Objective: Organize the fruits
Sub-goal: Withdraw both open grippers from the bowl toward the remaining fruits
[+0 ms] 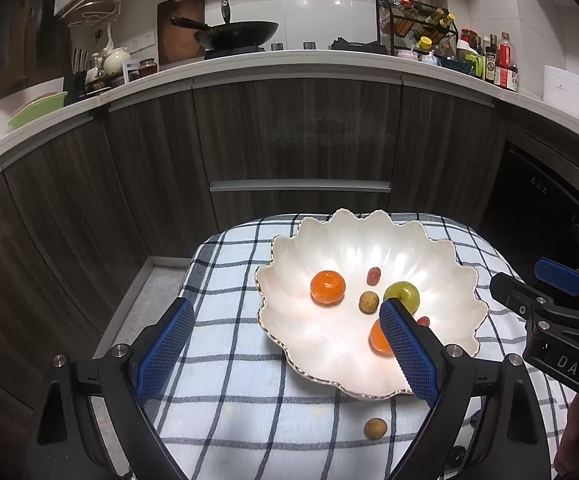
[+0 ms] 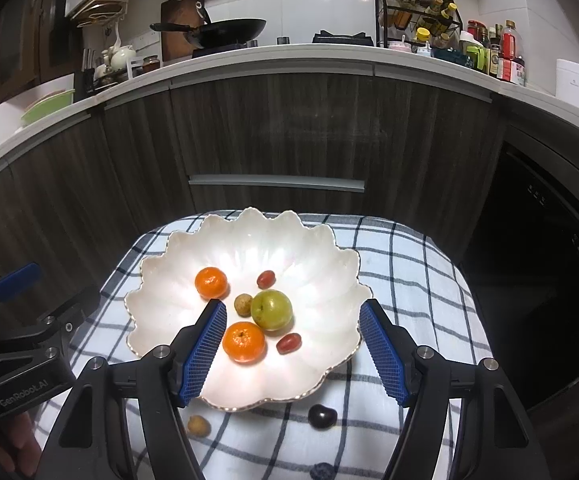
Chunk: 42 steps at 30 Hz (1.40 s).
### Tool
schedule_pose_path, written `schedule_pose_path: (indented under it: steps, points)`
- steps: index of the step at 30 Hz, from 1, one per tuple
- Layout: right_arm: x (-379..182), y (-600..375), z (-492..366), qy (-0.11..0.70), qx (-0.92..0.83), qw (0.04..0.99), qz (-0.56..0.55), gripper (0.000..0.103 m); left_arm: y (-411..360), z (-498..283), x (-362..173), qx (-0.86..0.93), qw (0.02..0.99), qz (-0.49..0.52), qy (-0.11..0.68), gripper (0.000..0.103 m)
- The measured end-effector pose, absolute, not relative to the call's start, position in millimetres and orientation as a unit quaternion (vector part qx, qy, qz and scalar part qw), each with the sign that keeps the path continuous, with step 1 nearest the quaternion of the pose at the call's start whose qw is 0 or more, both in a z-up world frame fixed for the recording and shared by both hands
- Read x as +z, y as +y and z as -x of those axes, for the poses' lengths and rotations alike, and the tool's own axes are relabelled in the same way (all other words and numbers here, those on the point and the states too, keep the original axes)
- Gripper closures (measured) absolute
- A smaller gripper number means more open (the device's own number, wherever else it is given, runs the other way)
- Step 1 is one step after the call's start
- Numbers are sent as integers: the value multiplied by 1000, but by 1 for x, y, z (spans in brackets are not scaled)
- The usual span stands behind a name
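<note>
A white scalloped bowl [image 1: 321,352] [image 2: 317,280] sits on a checked cloth. It holds two tangerines [image 2: 211,282] [image 2: 244,341], a green plum [image 2: 271,309], a brown longan [image 2: 243,305] and two red grapes [image 2: 266,278] [image 2: 288,343]. On the cloth in front of the bowl lie a longan [image 2: 198,426] [image 1: 375,428] and a dark plum [image 2: 322,416]. My left gripper [image 1: 285,344] is open and empty over the bowl's near left rim. My right gripper [image 2: 293,352] is open and empty over the bowl's near edge.
The checked cloth [image 2: 409,280] covers a small raised surface in front of dark kitchen cabinets [image 2: 281,128]. A counter above carries a wok [image 2: 225,32], a spice rack [image 2: 417,12] and bottles. A dark oven front [image 2: 549,260] stands at the right.
</note>
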State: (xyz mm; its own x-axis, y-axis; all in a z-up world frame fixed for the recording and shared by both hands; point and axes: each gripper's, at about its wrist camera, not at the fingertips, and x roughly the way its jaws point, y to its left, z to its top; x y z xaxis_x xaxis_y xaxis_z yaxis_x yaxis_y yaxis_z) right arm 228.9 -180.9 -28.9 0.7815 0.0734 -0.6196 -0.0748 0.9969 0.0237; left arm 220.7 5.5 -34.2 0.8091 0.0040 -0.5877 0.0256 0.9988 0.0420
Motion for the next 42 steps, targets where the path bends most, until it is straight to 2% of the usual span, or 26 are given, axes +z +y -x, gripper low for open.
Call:
schedule_pose_path:
  steps: [42]
  points:
    - [-56,-211,-168,347,17,937,-13,33,-22,-163,-56,-18,950,-45,308,8]
